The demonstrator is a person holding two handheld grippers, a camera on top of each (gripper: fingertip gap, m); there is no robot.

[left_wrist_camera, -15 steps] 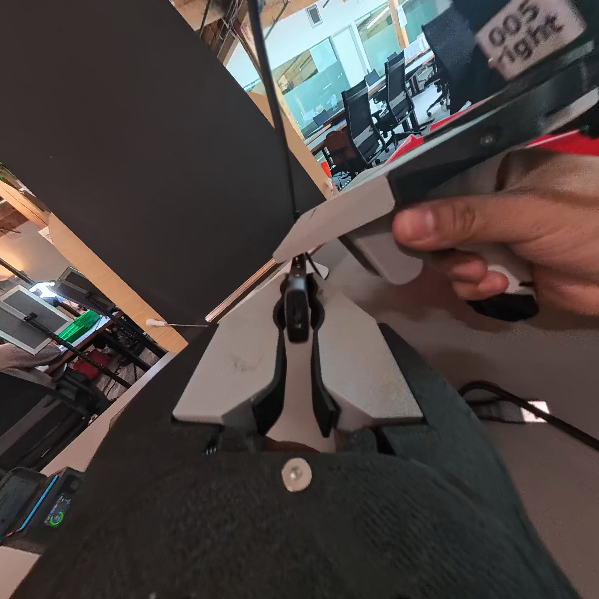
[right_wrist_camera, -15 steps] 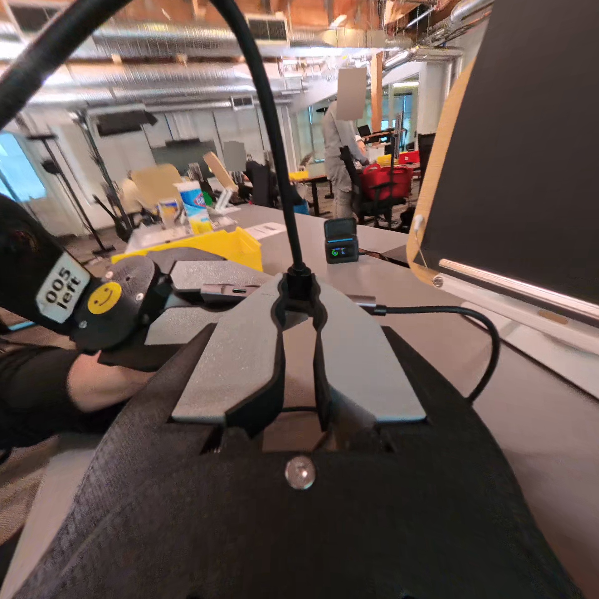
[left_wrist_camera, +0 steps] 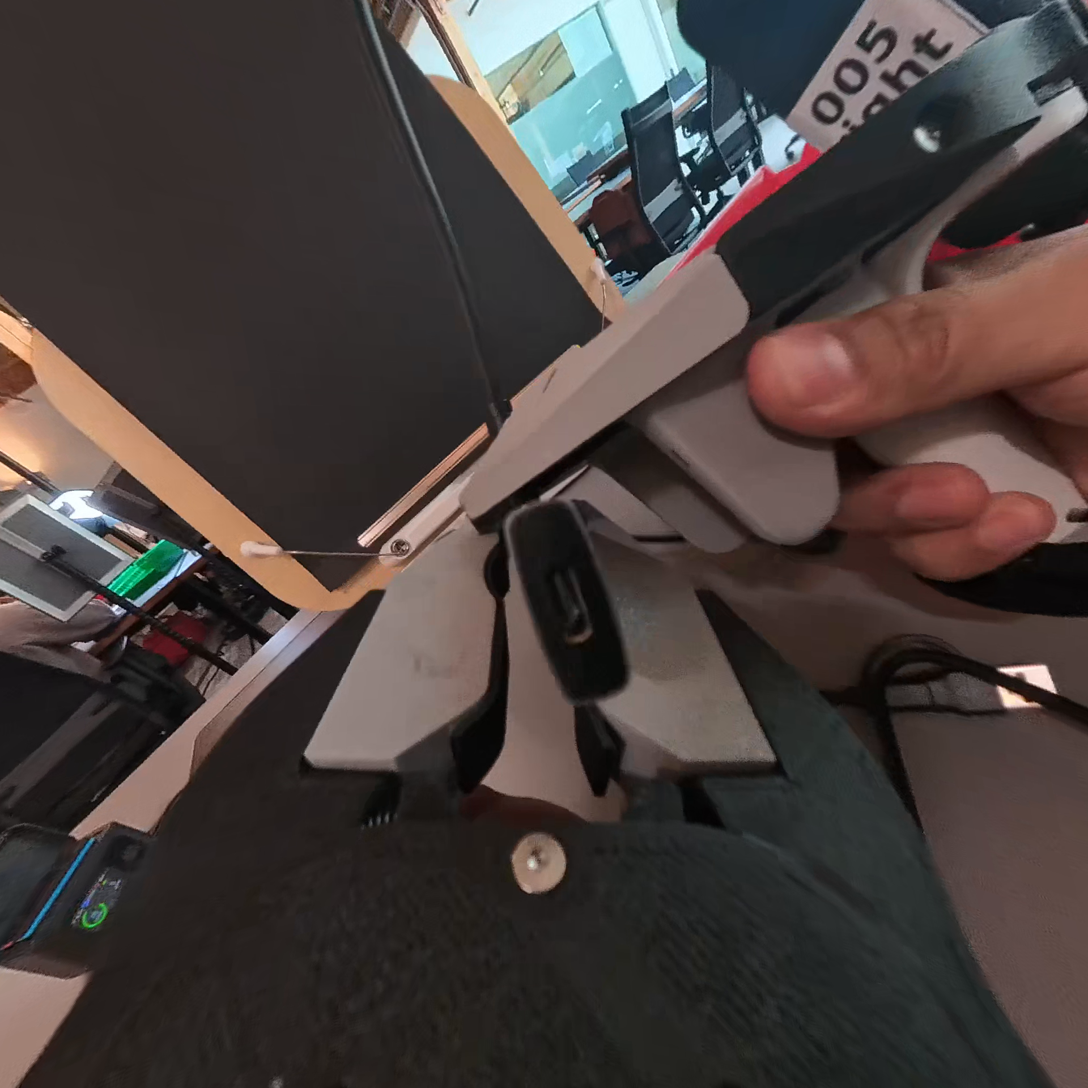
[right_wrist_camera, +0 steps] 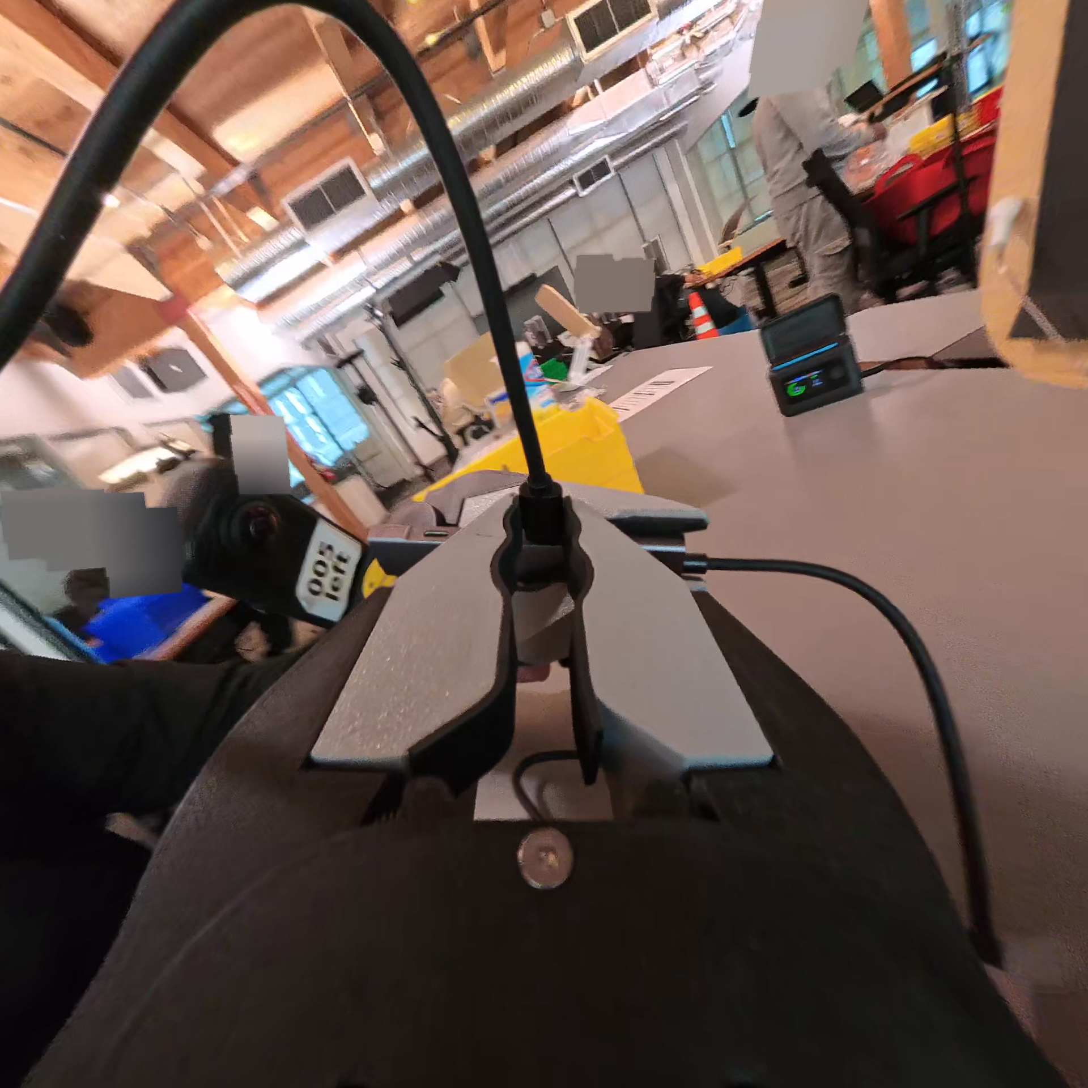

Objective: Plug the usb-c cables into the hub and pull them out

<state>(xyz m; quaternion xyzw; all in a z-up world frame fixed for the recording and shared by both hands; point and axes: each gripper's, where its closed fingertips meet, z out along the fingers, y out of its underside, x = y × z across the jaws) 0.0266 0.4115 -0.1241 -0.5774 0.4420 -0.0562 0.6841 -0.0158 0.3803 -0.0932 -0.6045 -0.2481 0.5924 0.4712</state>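
hub [left_wrist_camera: 565, 600] clamped between left jaws, plug [right_wrist_camera: 541, 518] between right jaws

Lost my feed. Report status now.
Left gripper shut on hub, end port facing camera. Right gripper shut on cable plug, right above hub. Nothing in the way.

Item count, both wrist views combined.

Grippers: two, the left gripper [left_wrist_camera: 547, 565] and the right gripper [right_wrist_camera: 541, 530].

Hub: one, the dark hub [left_wrist_camera: 565, 600].

Black cables: two in the right wrist view. One cable [right_wrist_camera: 471, 206] arches overhead. A second cable [right_wrist_camera: 871, 612] runs along the table [right_wrist_camera: 883, 500].

Yellow bin [right_wrist_camera: 577, 441]: one.

Small device with a lit display [right_wrist_camera: 812, 365]: one.

Orange cone [right_wrist_camera: 700, 312]: one.

Standing person [right_wrist_camera: 806, 188]: one.

Black office chairs [left_wrist_camera: 653, 176] in the left wrist view: at least two; an exact count cannot be made.
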